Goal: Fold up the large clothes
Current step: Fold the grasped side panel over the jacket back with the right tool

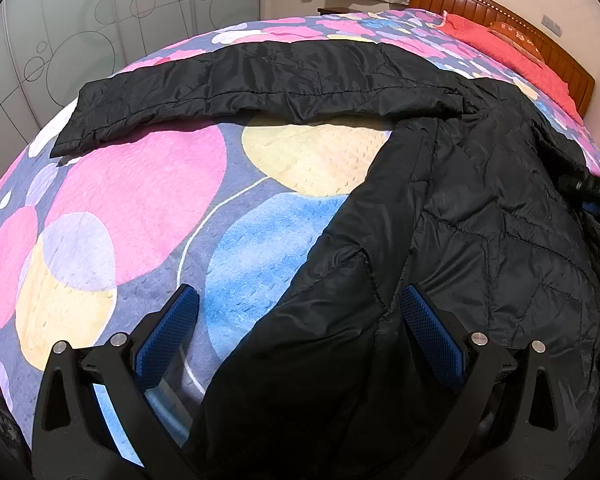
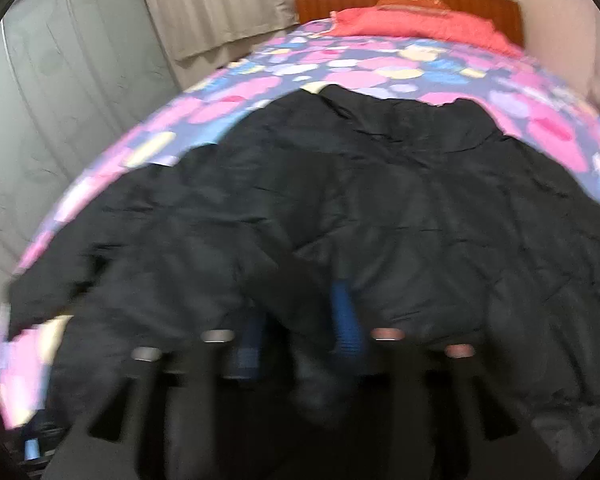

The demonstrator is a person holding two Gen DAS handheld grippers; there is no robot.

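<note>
A large black quilted jacket (image 1: 480, 216) lies spread on the bed, one sleeve (image 1: 236, 84) stretched out to the left. My left gripper (image 1: 296, 312) is open just above the jacket's lower left edge, with that edge lying between its blue pads (image 1: 168, 336). In the blurred right wrist view the jacket (image 2: 380, 200) fills the middle. My right gripper (image 2: 300, 320) is closed to a narrow gap with a fold of black jacket fabric pinched between its blue pads (image 2: 344, 320).
The bed has a bedspread (image 1: 140, 200) with pink, yellow and blue circles. A red pillow (image 1: 512, 52) and a wooden headboard (image 1: 500, 12) are at the far end. A wardrobe (image 1: 80, 40) and curtain (image 2: 220, 0) stand to the left.
</note>
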